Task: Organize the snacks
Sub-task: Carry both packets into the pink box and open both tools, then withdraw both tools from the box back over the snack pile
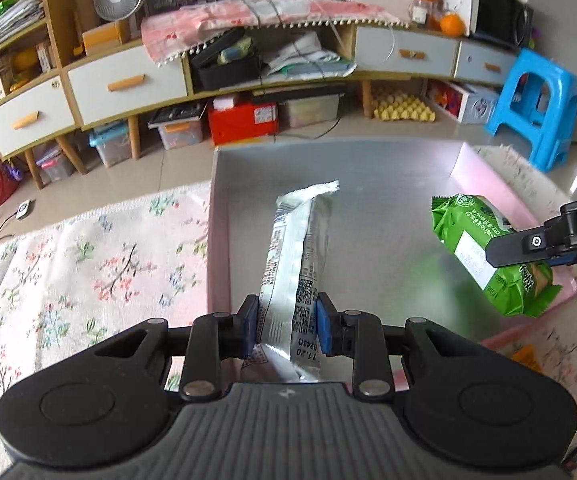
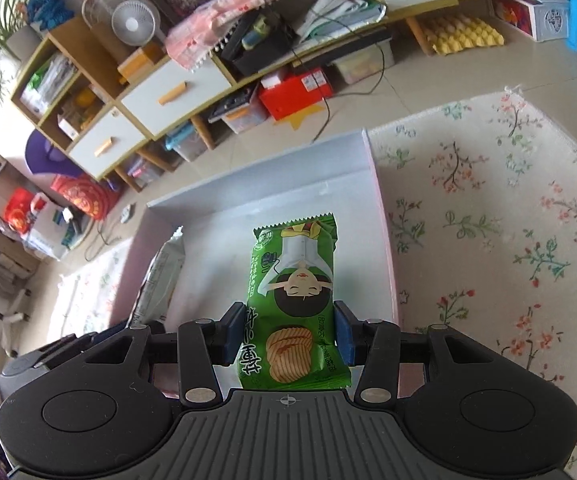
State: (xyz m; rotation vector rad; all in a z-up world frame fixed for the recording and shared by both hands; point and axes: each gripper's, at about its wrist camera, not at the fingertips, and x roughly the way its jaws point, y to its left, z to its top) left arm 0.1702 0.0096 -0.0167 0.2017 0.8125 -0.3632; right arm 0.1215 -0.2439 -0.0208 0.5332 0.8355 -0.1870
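Observation:
My left gripper (image 1: 286, 330) is shut on a silver snack packet (image 1: 298, 264) and holds it over the open grey box (image 1: 388, 168) with pink sides. My right gripper (image 2: 288, 334) is shut on a green snack packet (image 2: 294, 304) and holds it over the same box (image 2: 248, 184). In the left wrist view the green packet (image 1: 484, 248) hangs at the box's right side with a right gripper finger (image 1: 528, 245) across it. In the right wrist view the silver packet (image 2: 160, 276) shows at the left inside the box.
The box lies on a floral rug (image 1: 88, 264) that also shows in the right wrist view (image 2: 508, 220). Behind it stands a low wooden cabinet (image 1: 128, 84) with storage bins (image 1: 244, 118) beneath. A blue stool (image 1: 536, 108) stands at the far right.

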